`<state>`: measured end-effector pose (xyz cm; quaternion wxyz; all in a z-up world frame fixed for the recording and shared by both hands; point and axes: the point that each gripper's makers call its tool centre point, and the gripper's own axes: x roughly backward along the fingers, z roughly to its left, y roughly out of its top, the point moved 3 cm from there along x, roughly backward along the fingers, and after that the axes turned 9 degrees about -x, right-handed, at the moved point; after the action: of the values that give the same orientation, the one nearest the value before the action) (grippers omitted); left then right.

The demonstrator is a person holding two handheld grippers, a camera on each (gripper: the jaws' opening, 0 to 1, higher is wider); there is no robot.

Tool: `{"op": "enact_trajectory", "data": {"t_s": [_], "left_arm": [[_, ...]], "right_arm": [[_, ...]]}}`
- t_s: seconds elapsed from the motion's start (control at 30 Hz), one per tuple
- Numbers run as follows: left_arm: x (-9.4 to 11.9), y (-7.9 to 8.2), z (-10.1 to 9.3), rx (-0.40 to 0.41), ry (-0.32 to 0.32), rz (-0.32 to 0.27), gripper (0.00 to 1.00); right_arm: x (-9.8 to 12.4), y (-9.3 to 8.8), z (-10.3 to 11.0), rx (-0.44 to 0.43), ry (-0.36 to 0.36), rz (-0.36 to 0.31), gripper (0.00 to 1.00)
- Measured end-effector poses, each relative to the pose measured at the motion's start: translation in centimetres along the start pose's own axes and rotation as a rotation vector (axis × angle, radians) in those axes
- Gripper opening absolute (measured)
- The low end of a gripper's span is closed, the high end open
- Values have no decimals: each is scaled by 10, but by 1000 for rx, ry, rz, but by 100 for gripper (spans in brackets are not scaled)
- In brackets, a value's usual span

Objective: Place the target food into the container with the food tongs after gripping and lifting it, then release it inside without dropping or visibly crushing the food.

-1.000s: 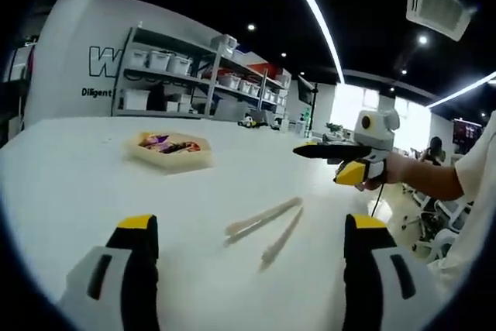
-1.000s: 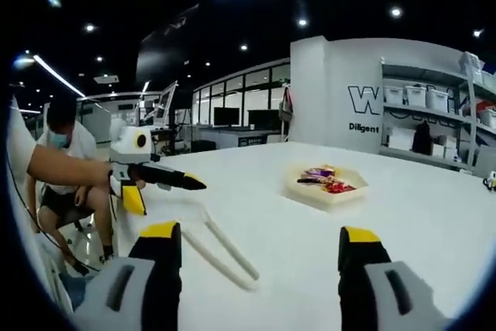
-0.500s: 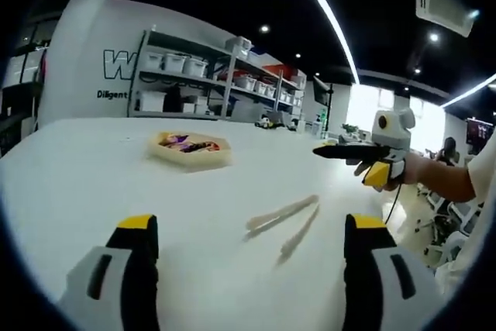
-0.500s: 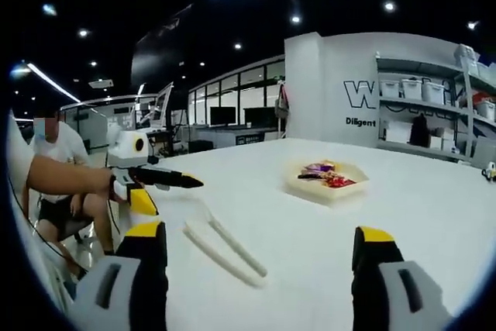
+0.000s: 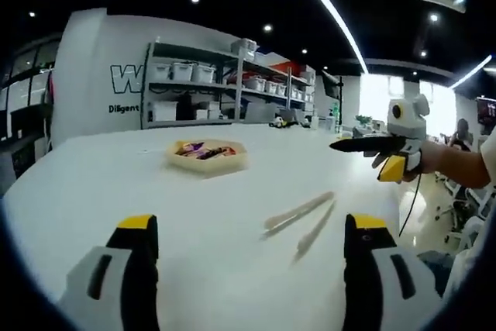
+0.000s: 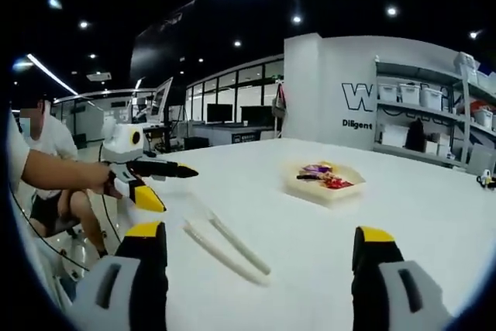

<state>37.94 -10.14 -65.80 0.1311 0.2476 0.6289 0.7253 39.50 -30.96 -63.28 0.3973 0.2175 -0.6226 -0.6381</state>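
In the left gripper view, the left gripper (image 5: pixel 248 269) is held wide apart above the white table (image 5: pixel 93 184), with nothing between its jaws. The cream food tongs (image 5: pixel 304 218) are seen lying flat on the table ahead, and the tray of wrapped food (image 5: pixel 206 154) is set well beyond them. The right gripper (image 5: pixel 364 145) is seen at the right, held in a hand (image 5: pixel 422 159)

In the right gripper view, the right gripper (image 6: pixel 260 273) is spread wide and empty. The tongs (image 6: pixel 226 247) are seen near the left jaw, the tray (image 6: pixel 324 181) farther off, and the left gripper (image 6: pixel 167 176) with its jaws parted
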Motion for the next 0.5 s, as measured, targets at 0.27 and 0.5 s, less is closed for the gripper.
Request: {"op": "enact_trajectory", "data": {"t_s": [0.27, 0.5], "left_arm": [[3, 4, 3, 21, 25, 7, 98], [4, 6, 3, -7, 81, 53, 99]], "right_arm": [[3, 0, -1, 15, -24, 1, 100], [5, -2, -10, -53, -73, 20, 100]]}}
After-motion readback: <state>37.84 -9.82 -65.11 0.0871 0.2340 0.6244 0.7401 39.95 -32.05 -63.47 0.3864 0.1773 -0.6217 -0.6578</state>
